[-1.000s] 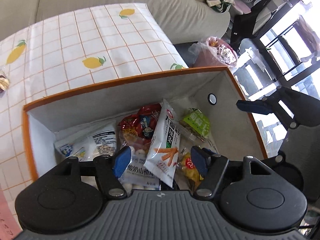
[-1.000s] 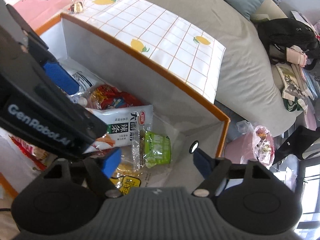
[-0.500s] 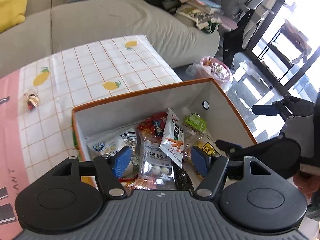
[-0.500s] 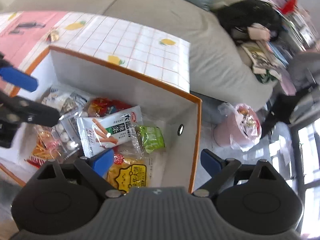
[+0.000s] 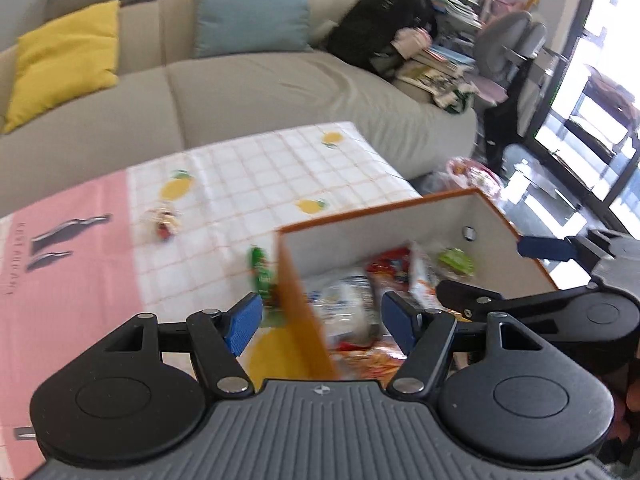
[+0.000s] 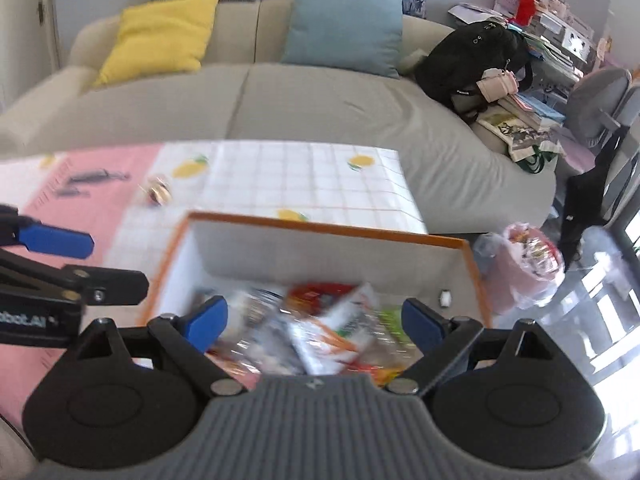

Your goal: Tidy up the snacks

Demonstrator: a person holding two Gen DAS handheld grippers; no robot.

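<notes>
An orange-rimmed fabric box [image 5: 360,228] [image 6: 320,248] stands on the table and holds several snack packets [image 5: 352,300] [image 6: 320,320]. My left gripper [image 5: 322,320] hangs open above the box's left wall, with nothing gripped. My right gripper [image 6: 314,320] is open wide over the packets and holds nothing. Each gripper shows in the other's view: the right gripper [image 5: 492,270] over the box's right side, the left gripper [image 6: 116,264] at the box's left. A green packet [image 5: 260,268] lies on the cloth just outside the left wall. A small wrapped sweet [image 5: 164,220] [image 6: 158,194] lies farther off.
The table wears a lemon-print cloth [image 5: 260,172] with a pink mat [image 5: 64,280] at the left. Behind it is a grey sofa [image 6: 300,100] with yellow and blue cushions and a black backpack [image 6: 472,64]. A pink bag [image 6: 524,264] sits on the floor right of the box.
Both grippers have risen and drawn back from inside the box, and the sofa has come into view. The left gripper has shifted to the box's left wall. The right jaws stand wider.
</notes>
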